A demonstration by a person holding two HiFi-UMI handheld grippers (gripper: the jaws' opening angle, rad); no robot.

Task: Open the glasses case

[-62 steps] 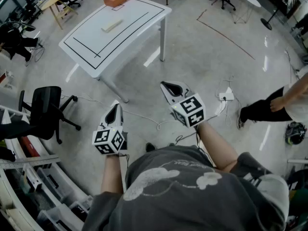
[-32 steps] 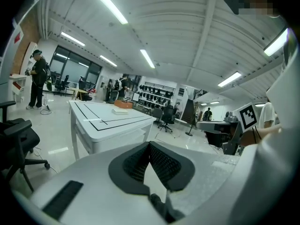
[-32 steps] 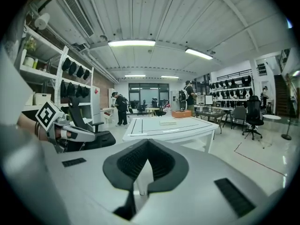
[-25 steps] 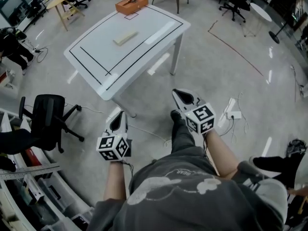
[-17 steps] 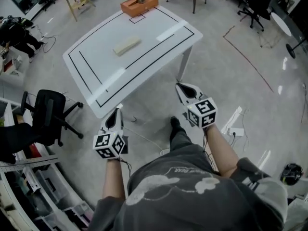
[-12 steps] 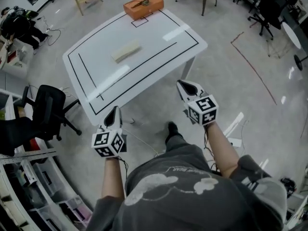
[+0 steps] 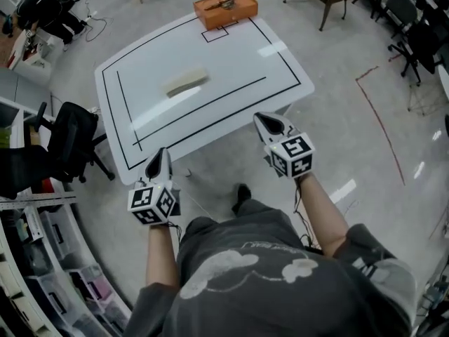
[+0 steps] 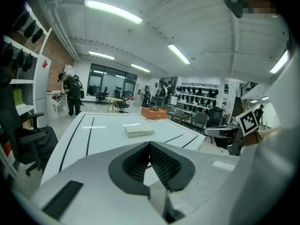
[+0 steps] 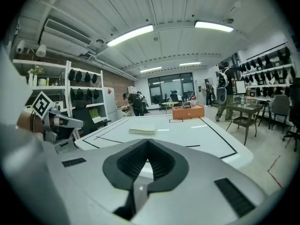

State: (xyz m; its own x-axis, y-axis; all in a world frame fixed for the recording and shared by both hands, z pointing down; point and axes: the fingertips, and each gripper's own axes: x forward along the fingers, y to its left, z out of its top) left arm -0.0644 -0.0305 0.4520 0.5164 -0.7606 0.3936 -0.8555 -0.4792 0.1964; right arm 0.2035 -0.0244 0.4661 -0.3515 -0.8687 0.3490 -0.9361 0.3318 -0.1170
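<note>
**Plainly short of the glasses case (image 7: 186,81), with both claws clenched**

You held the left claw (image 7: 161,157) and the right claw (image 7: 264,121) above the floor, near the front edge of the counter (image 7: 231,62). Each was clenched on nothing, its pads pressed together. The glasses case lay flat and closed inside the black outline, left of the counter's middle. It was well apart from both claws and from the orange box (image 7: 225,7) at the far edge.

The step looked to be the approach. To do it well, you needed to step close enough to work from above. You also needed to loosen both claws before reaching the case. One claw was best used to pin the base while the other lifted the lid. The hinge side could not be made out, so a look along the long edges came first.
</note>
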